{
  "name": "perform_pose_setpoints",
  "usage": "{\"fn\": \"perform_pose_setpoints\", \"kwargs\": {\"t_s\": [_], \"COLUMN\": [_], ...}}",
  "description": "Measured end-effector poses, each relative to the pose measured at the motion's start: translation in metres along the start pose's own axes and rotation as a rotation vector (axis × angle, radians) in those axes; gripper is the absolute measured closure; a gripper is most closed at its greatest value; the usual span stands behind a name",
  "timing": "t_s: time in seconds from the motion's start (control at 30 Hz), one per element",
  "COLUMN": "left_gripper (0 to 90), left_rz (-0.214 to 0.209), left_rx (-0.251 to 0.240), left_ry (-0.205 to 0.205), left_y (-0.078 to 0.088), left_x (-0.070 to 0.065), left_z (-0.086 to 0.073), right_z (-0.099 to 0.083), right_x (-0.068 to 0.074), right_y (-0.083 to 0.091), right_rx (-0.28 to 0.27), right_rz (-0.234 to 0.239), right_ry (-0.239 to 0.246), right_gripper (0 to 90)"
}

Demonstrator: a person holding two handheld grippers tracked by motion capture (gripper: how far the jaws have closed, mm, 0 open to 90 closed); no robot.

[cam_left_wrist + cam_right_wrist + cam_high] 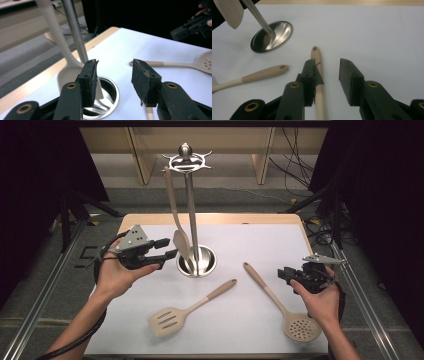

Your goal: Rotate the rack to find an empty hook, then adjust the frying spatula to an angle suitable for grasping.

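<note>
A steel utensil stand [189,210] rises from its round base [209,256] at the middle of the white mat. A beige spoon [175,215] hangs from the stand's top ring, bowl down. My left gripper [169,248] is open just left of the spoon's bowl [67,75], with nothing between its jaws. A beige slotted turner [185,312] and a beige skimmer [280,302] lie flat on the mat. My right gripper [283,274] is open beside the skimmer's handle [320,97], which runs along the inner side of its left jaw without being pinched.
The mat [250,245] covers a wooden table [210,218] with metal rails along both sides. Cables and table legs lie on the floor beyond the far edge. The turner's handle [259,75] points toward the stand's base [273,36].
</note>
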State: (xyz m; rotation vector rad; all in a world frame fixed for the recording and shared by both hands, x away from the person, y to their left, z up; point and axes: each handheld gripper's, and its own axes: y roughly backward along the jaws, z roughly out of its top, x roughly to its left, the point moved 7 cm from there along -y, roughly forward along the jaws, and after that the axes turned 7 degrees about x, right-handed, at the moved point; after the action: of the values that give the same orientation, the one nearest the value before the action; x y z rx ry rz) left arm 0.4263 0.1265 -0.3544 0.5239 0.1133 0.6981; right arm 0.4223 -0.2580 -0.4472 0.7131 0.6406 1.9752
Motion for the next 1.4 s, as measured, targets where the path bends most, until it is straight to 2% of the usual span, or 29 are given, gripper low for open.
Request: {"fn": "perform_pose_setpoints", "kwargs": {"t_s": [0.03,0.07,0.13,0.17,0.2,0.23,0.3,0.4,0.53,0.57,0.6,0.63,0.67,0.73,0.77,0.83,0.87,0.9,0.93,0.97,1.0,1.07,1.1,1.13,1.17,1.2,1.23,1.3,1.4], "left_gripper": [53.3,52.9,52.4,51.7,51.6,51.6,52.5,57.2,61.9,62.6,63.3,63.7,64.0,64.7,64.7,65.9,65.9,66.1,66.3,66.3,66.6,66.8,67.2,67.2,67.2,67.3,67.4,67.6,67.6], "left_rz": [-0.004,-0.004,-0.012,-0.02,-0.02,-0.03,-0.046,-0.065,-0.118,-0.116,-0.119,-0.131,-0.13,-0.152,-0.172,-0.2,-0.206,-0.214,-0.222,-0.232,-0.242,-0.257,-0.262,-0.262,-0.258,-0.253,-0.253,-0.262,-0.256], "left_rx": [0.008,0.008,0.025,0.041,0.041,0.062,0.098,0.196,0.34,0.373,0.402,0.42,0.458,0.5,0.52,0.554,0.568,0.604,0.638,0.657,0.667,0.721,0.757,0.757,0.788,0.813,0.813,0.839,0.894], "left_ry": [-0.002,-0.002,-0.006,-0.013,-0.013,-0.015,-0.016,-0.036,-0.057,-0.075,-0.074,-0.068,-0.084,-0.092,-0.086,-0.1,-0.092,-0.093,-0.109,-0.114,-0.124,-0.138,-0.144,-0.144,-0.158,-0.153,-0.153,-0.16,-0.191], "left_y": [-0.003,-0.003,-0.007,-0.01,-0.01,-0.012,-0.017,-0.027,-0.042,-0.045,-0.048,-0.052,-0.054,-0.058,-0.061,-0.066,-0.069,-0.073,-0.074,-0.077,-0.081,-0.086,-0.091,-0.091,-0.095,-0.1,-0.1,-0.103,-0.108], "left_x": [0.0,0.0,-0.002,-0.004,-0.004,-0.006,-0.01,-0.017,-0.028,-0.029,-0.032,-0.035,-0.035,-0.04,-0.044,-0.048,-0.051,-0.055,-0.057,-0.06,-0.062,-0.066,-0.069,-0.069,-0.07,-0.074,-0.074,-0.077,-0.077], "left_z": [-0.002,-0.002,-0.005,-0.007,-0.007,-0.009,-0.013,-0.023,-0.037,-0.04,-0.042,-0.045,-0.048,-0.053,-0.056,-0.062,-0.066,-0.071,-0.076,-0.079,-0.081,-0.087,-0.092,-0.092,-0.095,-0.098,-0.098,-0.101,-0.107], "right_z": [-0.001,-0.001,0.0,0.002,0.002,0.001,0.003,0.002,0.001,0.001,0.001,-0.001,-0.002,-0.002,-0.001,-0.002,-0.002,-0.002,-0.003,-0.004,-0.004,-0.004,-0.004,-0.004,-0.004,-0.004,-0.004,-0.003,-0.004], "right_x": [0.003,0.003,0.002,0.0,0.0,0.004,0.001,0.001,0.001,0.001,0.001,0.004,0.004,0.004,0.001,0.003,0.003,0.003,0.007,0.008,0.005,0.005,0.005,0.005,0.005,0.005,0.005,0.005,0.002], "right_y": [0.001,0.001,0.001,0.001,0.001,0.0,0.0,-0.002,-0.001,-0.001,-0.001,-0.002,-0.001,-0.002,-0.002,-0.003,-0.003,-0.003,-0.005,-0.005,-0.005,-0.006,-0.006,-0.006,-0.006,-0.006,-0.005,-0.006,-0.004], "right_rx": [0.009,0.009,0.007,-0.004,-0.004,-0.007,-0.008,0.005,0.012,0.012,0.016,0.023,0.037,0.038,0.035,0.039,0.039,0.049,0.048,0.063,0.065,0.069,0.072,0.072,0.072,0.066,0.07,0.061,0.065], "right_rz": [0.006,0.006,-0.002,-0.012,-0.012,0.017,0.0,0.006,-0.001,0.008,0.004,0.022,0.014,0.014,-0.005,0.004,0.004,-0.007,0.024,0.022,0.011,0.013,0.014,0.014,0.019,0.027,0.017,0.031,0.005], "right_ry": [-0.04,-0.04,-0.028,0.012,0.012,-0.025,0.012,0.015,0.016,0.017,0.019,-0.02,-0.018,-0.015,0.025,0.023,0.023,0.027,-0.011,-0.013,0.019,0.016,0.014,0.014,0.013,0.017,0.017,0.017,0.016], "right_gripper": [67.0,67.0,67.0,67.0,67.0,67.0,66.9,66.8,66.8,66.7,66.7,66.7,66.7,66.7,66.6,66.1,66.1,66.1,66.1,66.1,66.1,66.1,66.1,66.1,66.1,66.1,66.1,66.1,66.1]}}
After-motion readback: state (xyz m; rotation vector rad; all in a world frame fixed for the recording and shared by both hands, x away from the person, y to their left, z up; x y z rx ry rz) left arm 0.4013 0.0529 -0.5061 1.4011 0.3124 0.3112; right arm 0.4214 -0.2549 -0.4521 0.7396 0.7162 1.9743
